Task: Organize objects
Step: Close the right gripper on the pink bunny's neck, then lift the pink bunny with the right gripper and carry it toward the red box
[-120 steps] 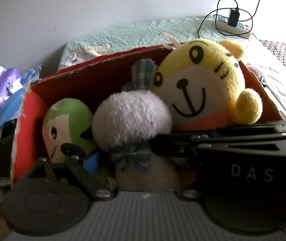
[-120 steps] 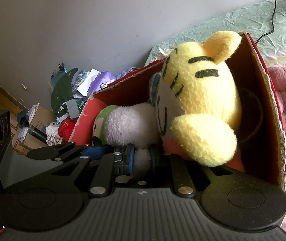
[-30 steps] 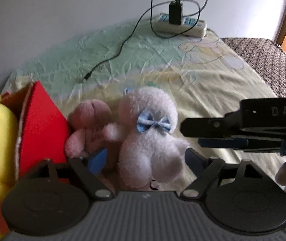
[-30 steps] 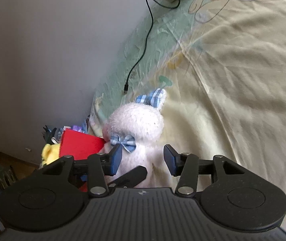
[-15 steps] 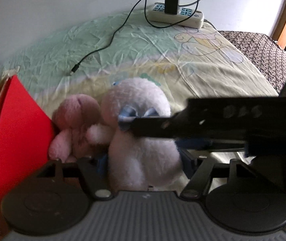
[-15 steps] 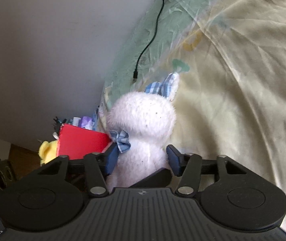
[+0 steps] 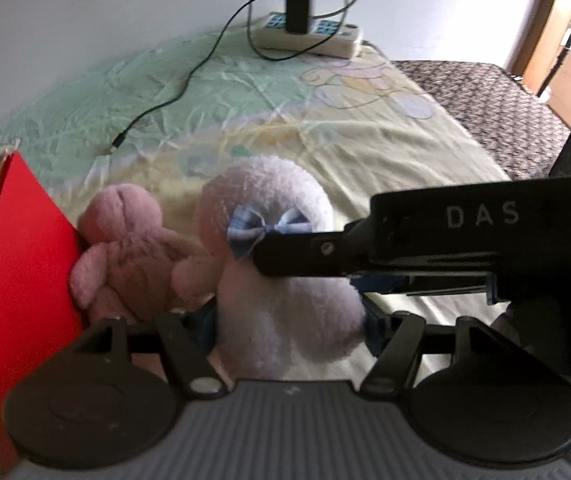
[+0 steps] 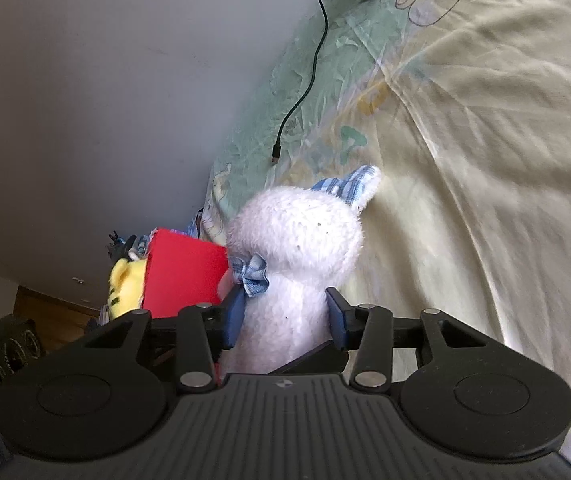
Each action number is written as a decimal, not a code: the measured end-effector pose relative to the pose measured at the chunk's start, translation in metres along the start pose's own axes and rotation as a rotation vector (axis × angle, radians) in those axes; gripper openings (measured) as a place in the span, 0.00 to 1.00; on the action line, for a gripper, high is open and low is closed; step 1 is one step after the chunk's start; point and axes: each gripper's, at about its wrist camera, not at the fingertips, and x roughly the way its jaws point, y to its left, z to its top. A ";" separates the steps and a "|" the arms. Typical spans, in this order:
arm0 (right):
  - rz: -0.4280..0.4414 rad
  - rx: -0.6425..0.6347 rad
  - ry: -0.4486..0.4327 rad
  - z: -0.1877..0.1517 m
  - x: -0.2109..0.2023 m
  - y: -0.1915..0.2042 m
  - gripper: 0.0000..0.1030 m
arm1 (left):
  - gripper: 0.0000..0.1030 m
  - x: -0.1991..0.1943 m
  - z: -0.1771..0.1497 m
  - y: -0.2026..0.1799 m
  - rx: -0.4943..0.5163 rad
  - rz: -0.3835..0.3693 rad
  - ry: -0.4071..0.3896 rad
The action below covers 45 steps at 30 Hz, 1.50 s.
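A white plush bunny point(image 7: 281, 280) with a blue checked bow stands on the bed sheet, beside a pink plush toy point(image 7: 133, 248). My left gripper point(image 7: 289, 324) has its jaws on both sides of the bunny's body. My right gripper point(image 8: 285, 320) also has its jaws pressed on the bunny point(image 8: 297, 252), and it reaches across the left wrist view from the right. The red cardboard box point(image 7: 17, 264) stands to the left, with a yellow plush toy point(image 8: 125, 284) in it.
A black charging cable point(image 7: 157, 108) and a white power strip point(image 7: 309, 36) lie on the sheet point(image 7: 365, 128) towards the wall. A dark patterned mattress edge point(image 7: 497, 100) is at the far right. Clutter lies beyond the box by the wall.
Both grippers left the box and moved right to the bunny on the bed. Over the last second the jaws of both closed in around its body.
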 end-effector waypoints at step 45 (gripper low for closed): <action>0.165 -0.481 -0.054 -0.108 -0.018 0.154 0.44 | 0.70 -0.191 -0.102 0.042 -0.075 0.009 -0.311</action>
